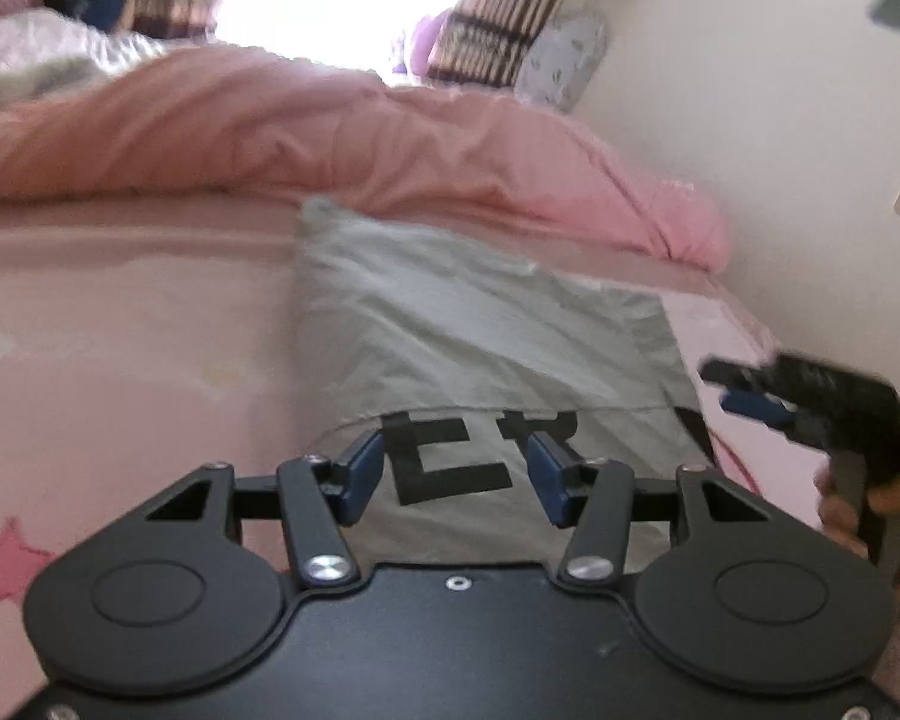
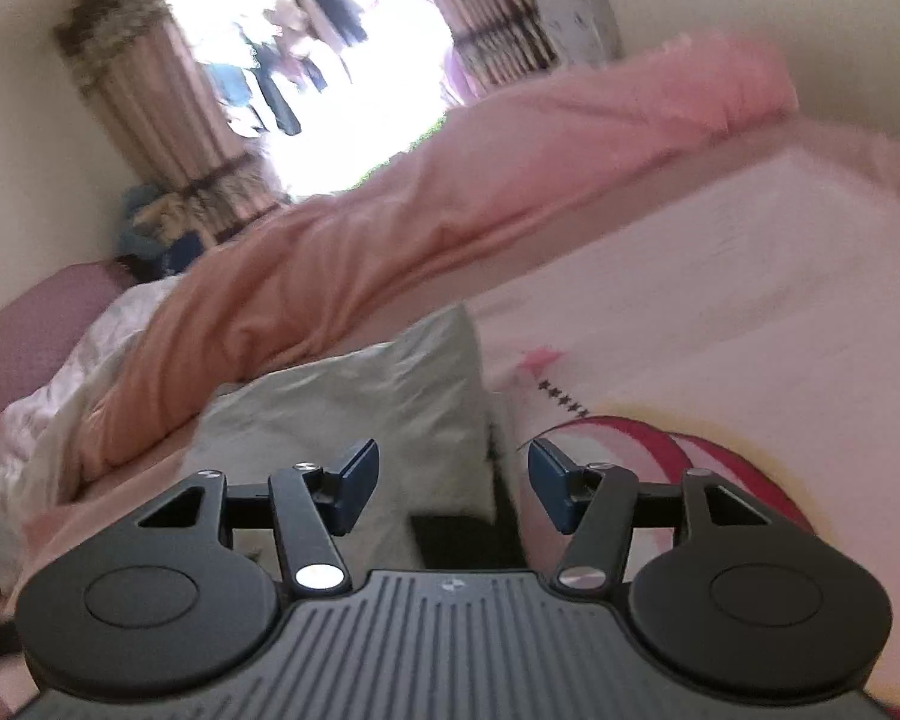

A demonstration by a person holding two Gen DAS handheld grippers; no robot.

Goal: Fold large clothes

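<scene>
Two grippers hover over a bed, jaws wide, holding nothing: left gripper (image 1: 455, 474) above the lettered near part of a grey garment (image 1: 450, 324), right gripper (image 2: 453, 486) at its right edge. Garment lies partly folded on the pink sheet (image 1: 120, 348), soft, light and limp, likely to sag and crease; best pinched at corners or along a folded edge. Beyond, a pink duvet (image 1: 330, 138), then curtains (image 1: 498, 18)
</scene>
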